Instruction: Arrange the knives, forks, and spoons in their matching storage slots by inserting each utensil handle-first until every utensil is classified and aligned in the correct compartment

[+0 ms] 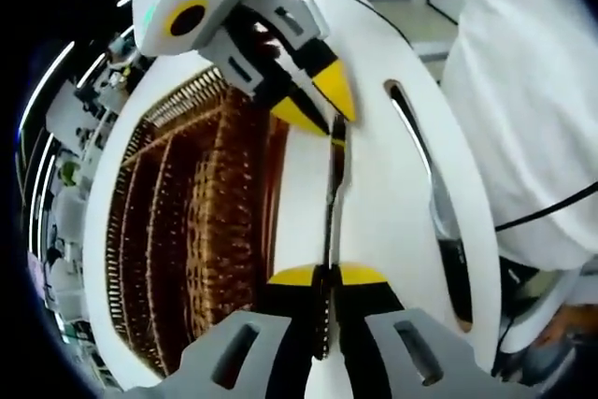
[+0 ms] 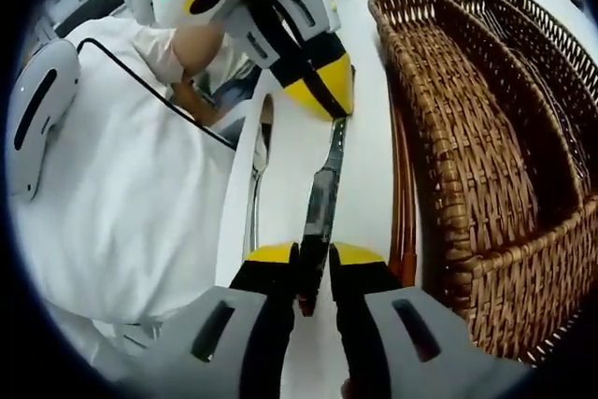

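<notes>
A slim dark knife (image 1: 332, 184) lies lengthwise above the white table, gripped at both ends. In the left gripper view my left gripper (image 1: 327, 276) is shut on its near end, and my right gripper (image 1: 322, 111) comes in from the top, shut on the far end. In the right gripper view my right gripper (image 2: 313, 254) clamps the knife (image 2: 322, 189), and the left gripper (image 2: 327, 92) pinches the other end. A brown wicker tray (image 2: 486, 137) with long compartments stands close beside the knife. A metal spoon (image 2: 258, 175) lies flat on the table on the knife's other side.
The white table (image 1: 383, 231) ends just past the spoon (image 1: 439, 207), where a person in white clothing (image 2: 121, 203) stands close. The wicker tray (image 1: 187, 221) takes up the table's other half. Cluttered shelves lie beyond it.
</notes>
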Action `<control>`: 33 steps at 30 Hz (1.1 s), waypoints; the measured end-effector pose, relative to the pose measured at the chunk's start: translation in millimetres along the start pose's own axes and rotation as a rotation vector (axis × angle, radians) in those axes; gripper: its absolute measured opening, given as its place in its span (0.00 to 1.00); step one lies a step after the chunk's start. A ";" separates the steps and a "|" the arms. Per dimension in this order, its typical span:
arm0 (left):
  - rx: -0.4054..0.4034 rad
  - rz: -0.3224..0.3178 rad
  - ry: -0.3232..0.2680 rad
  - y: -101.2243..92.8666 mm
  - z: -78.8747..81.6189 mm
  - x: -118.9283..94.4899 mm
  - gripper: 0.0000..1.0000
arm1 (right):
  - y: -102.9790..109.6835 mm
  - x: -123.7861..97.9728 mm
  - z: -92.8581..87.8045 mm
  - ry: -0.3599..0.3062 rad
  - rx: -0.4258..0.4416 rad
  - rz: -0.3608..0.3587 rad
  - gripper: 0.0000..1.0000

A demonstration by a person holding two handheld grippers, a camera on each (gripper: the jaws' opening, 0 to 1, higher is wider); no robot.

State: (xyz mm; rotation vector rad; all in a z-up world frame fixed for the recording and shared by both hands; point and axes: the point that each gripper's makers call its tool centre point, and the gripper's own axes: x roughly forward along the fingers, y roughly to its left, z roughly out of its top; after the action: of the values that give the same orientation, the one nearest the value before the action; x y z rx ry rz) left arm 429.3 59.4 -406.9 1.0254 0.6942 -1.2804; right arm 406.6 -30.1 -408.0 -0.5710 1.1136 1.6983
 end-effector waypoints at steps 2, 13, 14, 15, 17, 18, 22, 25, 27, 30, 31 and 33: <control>-0.014 -0.003 -0.008 1.2 0.7 -3.0 0.03 | 0.4 0.0 0.6 0.003 -0.019 -0.013 0.16; -0.016 -0.004 -0.009 0.1 0.3 -2.9 0.03 | -5.9 -0.5 2.1 0.016 -0.063 -0.087 0.13; -0.017 -0.004 -0.009 0.1 0.2 -3.0 0.03 | -6.6 -0.5 2.1 0.017 -0.067 -0.097 0.13; -0.018 -0.004 -0.008 0.1 0.1 -3.1 0.03 | -6.5 -0.4 2.1 0.017 -0.069 -0.101 0.13; -0.020 -0.004 -0.009 -0.1 0.1 -3.2 0.03 | -6.5 0.1 2.1 0.017 -0.074 -0.111 0.13; -0.021 -0.005 -0.009 -0.1 0.0 -3.2 0.03 | -6.8 0.3 2.1 0.016 -0.079 -0.120 0.12; -0.027 -0.007 -0.008 -0.7 -0.7 -3.7 0.03 | -7.5 1.2 2.1 0.019 -0.096 -0.152 0.11; -0.037 -0.010 -0.012 -1.4 -0.6 -4.0 0.03 | -7.2 2.2 2.5 0.018 -0.113 -0.177 0.11; -0.045 -0.013 -0.016 -1.9 -0.6 -4.2 0.03 | -7.1 2.9 2.9 0.016 -0.115 -0.190 0.11; -0.053 -0.019 -0.020 -3.1 -0.2 -4.2 0.03 | -7.7 2.5 2.5 0.019 -0.125 -0.212 0.09; -0.055 -0.022 -0.022 -3.7 0.1 -4.2 0.03 | -7.9 2.5 2.5 0.020 -0.130 -0.218 0.09; -0.061 -0.028 -0.026 -5.1 0.6 -4.4 0.03 | -8.5 2.0 1.8 0.023 -0.140 -0.232 0.08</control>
State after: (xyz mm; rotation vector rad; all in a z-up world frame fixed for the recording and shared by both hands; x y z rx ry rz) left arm 423.4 60.9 -403.9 0.9509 0.7262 -1.2872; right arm 413.7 -26.8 -412.2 -0.7793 0.9106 1.5778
